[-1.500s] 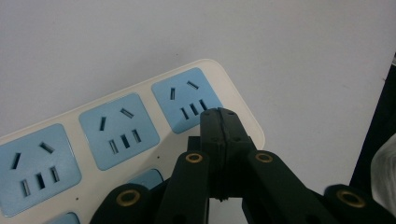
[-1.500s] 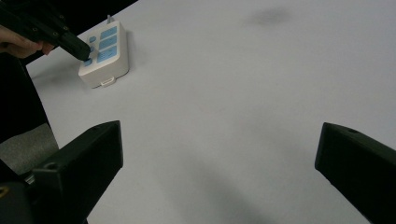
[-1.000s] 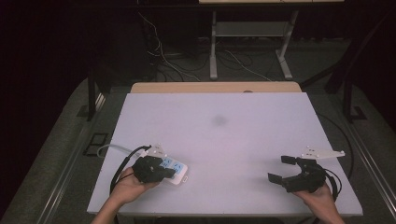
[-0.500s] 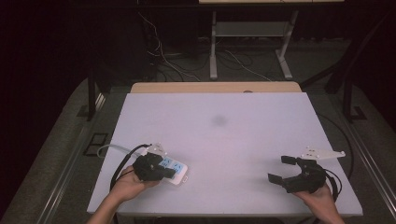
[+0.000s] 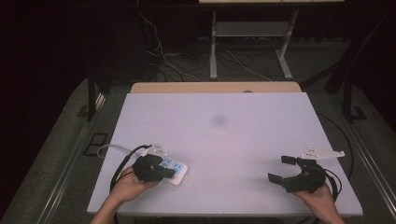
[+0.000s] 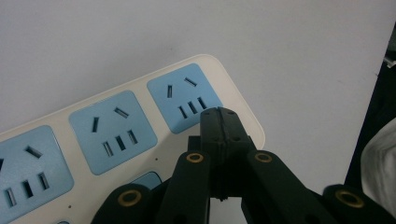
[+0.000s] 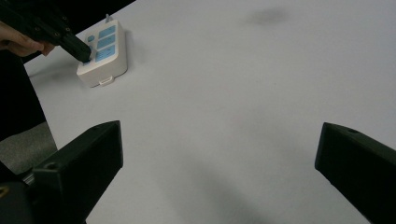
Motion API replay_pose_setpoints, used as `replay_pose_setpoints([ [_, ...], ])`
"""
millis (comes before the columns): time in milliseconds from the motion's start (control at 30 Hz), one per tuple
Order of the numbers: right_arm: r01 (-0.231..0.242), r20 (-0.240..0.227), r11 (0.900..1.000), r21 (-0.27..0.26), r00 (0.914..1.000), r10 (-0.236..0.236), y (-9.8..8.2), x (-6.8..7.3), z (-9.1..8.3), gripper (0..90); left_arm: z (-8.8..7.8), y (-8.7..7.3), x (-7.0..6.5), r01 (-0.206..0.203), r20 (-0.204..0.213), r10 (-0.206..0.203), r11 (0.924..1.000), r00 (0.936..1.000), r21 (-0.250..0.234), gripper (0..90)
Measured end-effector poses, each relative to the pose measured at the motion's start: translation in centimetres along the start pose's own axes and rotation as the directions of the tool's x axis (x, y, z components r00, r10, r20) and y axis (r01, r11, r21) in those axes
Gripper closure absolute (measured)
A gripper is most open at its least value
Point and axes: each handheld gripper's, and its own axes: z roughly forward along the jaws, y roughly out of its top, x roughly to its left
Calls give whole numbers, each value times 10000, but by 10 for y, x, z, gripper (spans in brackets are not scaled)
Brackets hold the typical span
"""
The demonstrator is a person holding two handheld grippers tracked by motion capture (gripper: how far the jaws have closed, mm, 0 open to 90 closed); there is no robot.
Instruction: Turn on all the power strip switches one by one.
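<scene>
A white power strip (image 5: 176,169) with blue sockets lies near the table's front left edge. In the left gripper view the power strip (image 6: 112,135) shows several blue sockets. My left gripper (image 5: 166,171) is over it, jaws pressed together with nothing between them, and its tip (image 6: 219,116) rests at the edge of the end socket. My right gripper (image 5: 281,169) sits at the front right, jaws wide apart and empty. In the right gripper view, my right gripper (image 7: 219,140) faces bare table, with the power strip (image 7: 103,51) and the left gripper's tip (image 7: 83,51) far off at upper left.
The white table (image 5: 219,140) has a faint dark smudge (image 5: 218,121) near its middle. A white cable (image 5: 105,148) runs from the power strip off the left edge. Beyond the table are a dark floor, cables and a metal stand (image 5: 252,42).
</scene>
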Motion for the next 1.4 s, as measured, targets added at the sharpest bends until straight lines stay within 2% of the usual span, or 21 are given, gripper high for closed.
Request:
replay_pose_setpoints([
  [200,-11,19,10000,11,10000,11,0,-1,0,8,-1,1,-4,-287,31,286,9996,9996,70,894],
  [333,-1,23,10000,7,10000,1,0,-1,0,8,-3,3,-7,-412,31,413,9991,9991,-68,894],
  [667,-6,14,10000,-2,10000,6,0,-1,0,8,-17,10,-10,-699,-221,694,9973,9973,-217,894],
  [833,-17,11,10000,1,10000,17,0,-1,1,8,-23,9,-8,-723,-344,712,9969,9969,-300,893],
  [1400,-24,-9,10000,56,10000,24,0,-1,1,7,-37,-1,3,-308,-513,274,9973,9983,-660,894],
])
